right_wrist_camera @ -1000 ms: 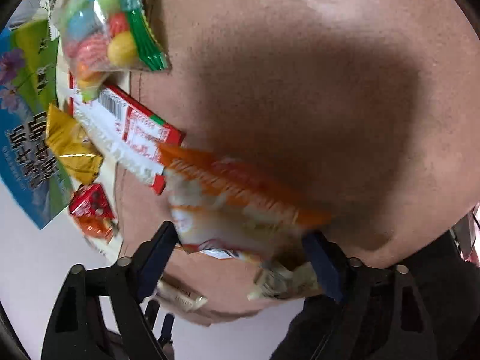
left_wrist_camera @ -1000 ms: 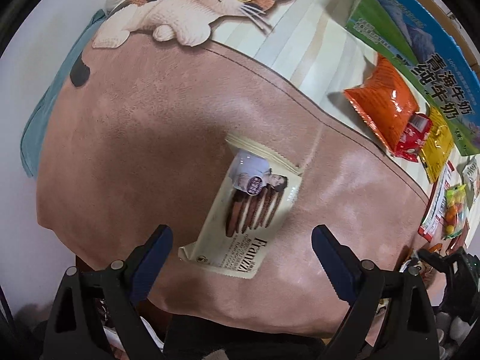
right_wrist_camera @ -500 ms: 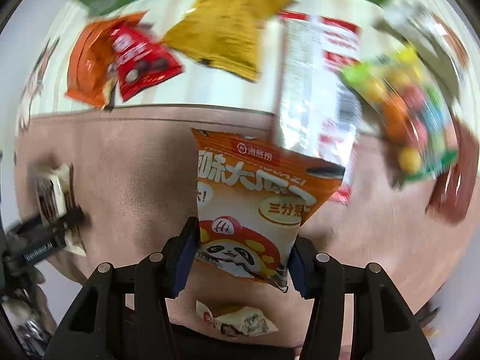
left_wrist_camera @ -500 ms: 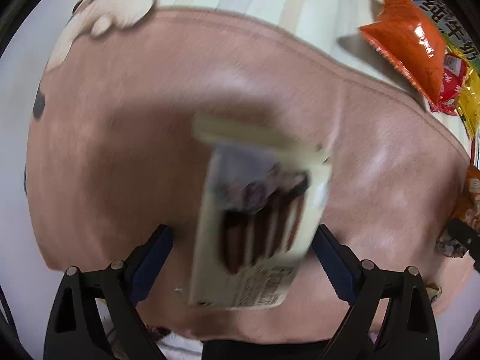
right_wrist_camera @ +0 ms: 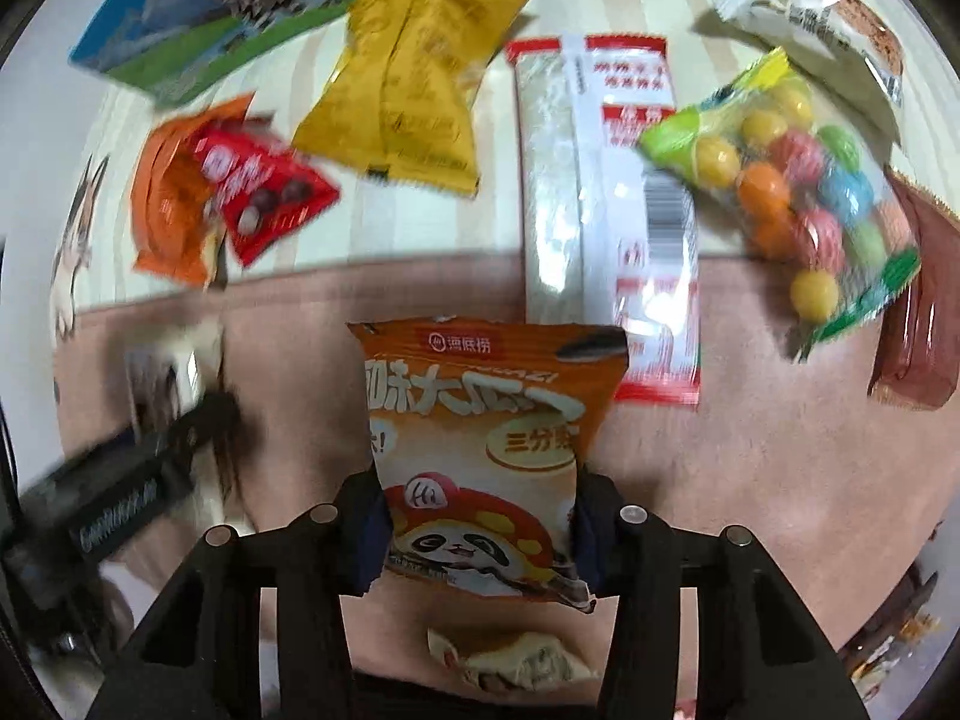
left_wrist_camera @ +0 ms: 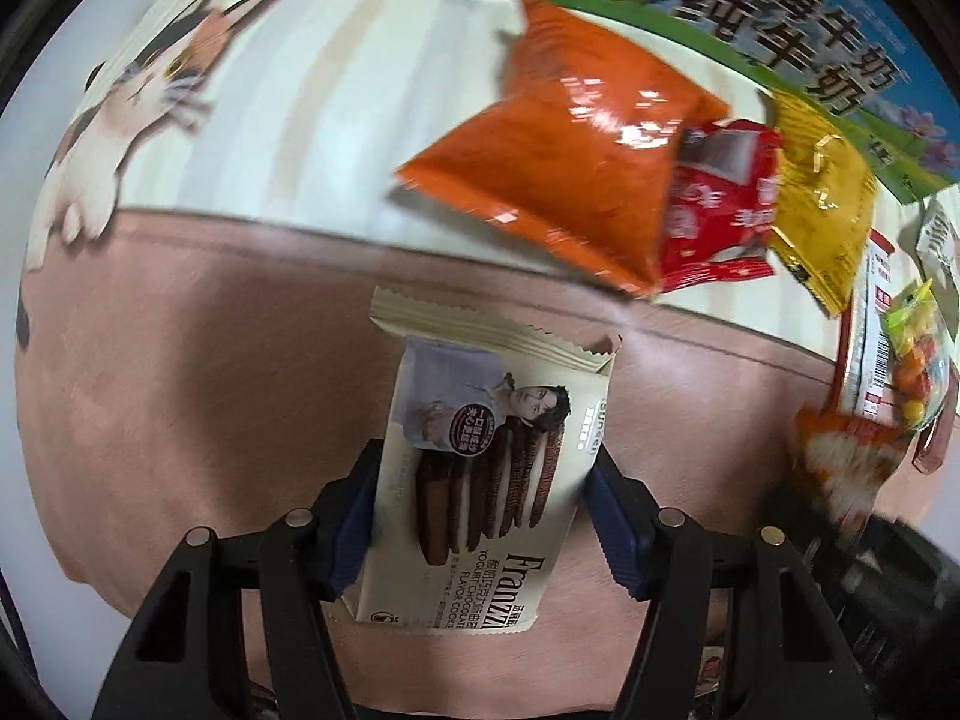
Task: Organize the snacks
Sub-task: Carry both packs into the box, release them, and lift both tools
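Holding a cookie pack [left_wrist_camera: 480,480] in my left gripper [left_wrist_camera: 480,522], I point it straight down over the pink mat [left_wrist_camera: 180,390]. The blue pads sit on both long sides of the pack, and the jaws are closing on it. The pack is cream, with dark cookies drawn on it.

My right gripper [right_wrist_camera: 477,525] holds an orange seed bag [right_wrist_camera: 480,420] with a panda on it. Its jaws are closing too, and the pads press on both sides of the bag.

Past the mat's edge, on the striped cloth [left_wrist_camera: 336,120], the other snacks lie in a row. From the left I see a big orange bag [left_wrist_camera: 558,144], a red pack [left_wrist_camera: 714,210] partly on top of it, a yellow pack [left_wrist_camera: 822,192], a long red and white pack [right_wrist_camera: 606,210], and a bag of candy balls [right_wrist_camera: 792,192]. A white pack [right_wrist_camera: 810,18] lies behind the candy, and a brown pack [right_wrist_camera: 924,312] is just beside it. A green and blue milk box [left_wrist_camera: 780,18] lies behind the row.

A small pale pack [right_wrist_camera: 522,660] lies on the mat near me; it is too blurry to tell what it is. A cat picture [left_wrist_camera: 132,108] is on the cloth at the left.
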Tool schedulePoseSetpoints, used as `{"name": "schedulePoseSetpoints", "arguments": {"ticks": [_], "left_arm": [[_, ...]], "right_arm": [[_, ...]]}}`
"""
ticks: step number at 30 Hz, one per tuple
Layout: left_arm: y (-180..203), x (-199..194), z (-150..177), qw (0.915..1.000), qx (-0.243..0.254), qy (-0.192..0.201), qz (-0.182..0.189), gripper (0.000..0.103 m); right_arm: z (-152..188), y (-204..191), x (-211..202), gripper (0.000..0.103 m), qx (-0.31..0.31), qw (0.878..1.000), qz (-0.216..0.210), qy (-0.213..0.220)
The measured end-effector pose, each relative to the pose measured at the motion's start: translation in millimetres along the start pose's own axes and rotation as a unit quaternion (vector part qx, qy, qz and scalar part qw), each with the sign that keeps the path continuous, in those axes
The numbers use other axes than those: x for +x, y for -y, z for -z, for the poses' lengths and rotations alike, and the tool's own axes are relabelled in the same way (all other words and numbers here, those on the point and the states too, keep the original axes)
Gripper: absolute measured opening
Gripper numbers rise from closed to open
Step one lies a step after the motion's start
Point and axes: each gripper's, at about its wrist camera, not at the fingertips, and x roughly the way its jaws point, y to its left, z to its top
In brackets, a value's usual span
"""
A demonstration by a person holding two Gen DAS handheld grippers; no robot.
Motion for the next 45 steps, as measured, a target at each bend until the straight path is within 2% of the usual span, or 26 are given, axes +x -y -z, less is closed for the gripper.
{"name": "schedulePoseSetpoints", "arguments": {"ticks": [5, 7, 9, 12, 13, 15, 18, 21, 23, 26, 32, 36, 39, 41, 42, 45], "left_arm": [[12, 10, -2, 0.9992, 0.033, -0.015, -0.014, 0.063], [8, 12, -1, 0.9987, 0.047, -0.016, -0.011, 0.065], [9, 12, -2, 0.9980, 0.060, -0.017, -0.010, 0.066], [13, 19, 4, 0.9961, 0.085, -0.018, -0.015, 0.066], [26, 19, 8, 0.9954, 0.092, -0.017, -0.019, 0.066], [34, 18, 10, 0.9948, 0.099, -0.015, -0.022, 0.066], [35, 16, 14, 0.9952, 0.092, -0.011, -0.032, 0.057], [40, 9, 19, 0.9961, 0.081, -0.014, -0.032, 0.056], [52, 2, 9, 0.9970, 0.072, -0.015, -0.024, 0.056], [55, -21, 10, 0.9974, 0.071, -0.005, -0.012, 0.056], [69, -84, -3, 0.9958, 0.078, 0.041, 0.025, 0.056], [78, -141, -23, 0.9916, 0.084, 0.079, 0.059, 0.056], [90, -180, -60, 0.9867, 0.095, 0.106, 0.078, 0.056], [96, -201, -84, 0.9842, 0.100, 0.119, 0.084, 0.056], [101, -209, -97, 0.9829, 0.103, 0.125, 0.088, 0.056], [114, -219, -141, 0.9808, 0.107, 0.141, 0.081, 0.057]], "right_arm": [[5, 8, 3, 0.053, 0.002, 1.000, -0.008, -0.014], [2, 12, 6, 0.065, 0.015, 0.999, -0.022, -0.019], [-2, 12, 8, 0.069, 0.019, 0.999, -0.029, -0.022], [-3, 10, 10, 0.069, 0.021, 0.999, -0.026, -0.021], [-2, 13, 7, 0.069, 0.022, 0.999, -0.025, -0.019], [-1, 9, 12, 0.067, 0.023, 0.999, -0.023, -0.012], [9, 7, 6, 0.051, 0.013, 1.000, 0.006, -0.002], [21, 7, 5, 0.049, 0.009, 1.000, 0.004, 0.008], [24, 10, -2, 0.048, 0.006, 1.000, -0.006, 0.012], [31, -2, -19, 0.048, 0.009, 0.999, -0.023, 0.020], [31, 16, -84, 0.047, 0.008, 0.996, -0.074, 0.053], [10, 18, -146, 0.047, 0.007, 0.990, -0.105, 0.093], [-16, 17, -181, 0.047, 0.008, 0.984, -0.126, 0.124], [-42, 15, -208, 0.047, -0.001, 0.981, -0.124, 0.150], [-58, 1, -205, 0.047, -0.003, 0.980, -0.122, 0.157], [-105, -1, -221, 0.047, -0.010, 0.979, -0.102, 0.179]]}}
